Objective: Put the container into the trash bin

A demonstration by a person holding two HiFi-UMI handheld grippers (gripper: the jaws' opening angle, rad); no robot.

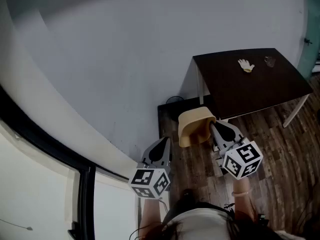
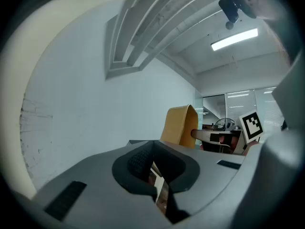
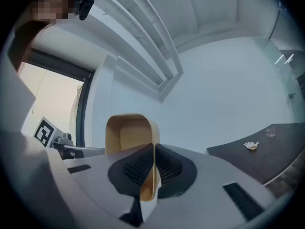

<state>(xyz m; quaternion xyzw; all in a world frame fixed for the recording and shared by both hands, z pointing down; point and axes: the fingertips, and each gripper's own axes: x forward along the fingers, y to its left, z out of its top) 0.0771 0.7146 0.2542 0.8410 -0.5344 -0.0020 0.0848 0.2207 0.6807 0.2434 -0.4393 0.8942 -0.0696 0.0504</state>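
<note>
Container (image 1: 192,126): tan, open-topped, held off the floor by the right gripper (image 1: 215,129). In the right gripper view one thin wall of the container (image 3: 128,135) stands edge-on between the two ribbed fingers (image 3: 140,166), which are pressed against it from both sides. The rest of the body rises beyond the fingertips, with its hollow side showing left of the gripped wall.

Position: in the head view the container hangs over the near right corner of a dark, square-edged object (image 1: 170,115) that sits on the wooden floor (image 1: 280,149) against the pale wall (image 1: 125,59). Whether that object is the trash bin cannot be confirmed. The container is just beside the white front leg (image 1: 200,86) of the dark surface (image 1: 250,89).

Left gripper (image 1: 161,146): apart from the container, to its left and nearer the person. In the left gripper view its fingers (image 2: 138,161) stand all but together, with only a thin slit between them and nothing in it. The container (image 2: 180,125) is visible ahead and to the right.

Clearances: open floor lies right of and behind the right gripper. The wall closes the left side, with a dark window frame (image 1: 50,149) further left.

On the surface, well away from the container: a small white glove-like item (image 1: 245,65) and a clear cup (image 1: 270,61) near the far edge.
</note>
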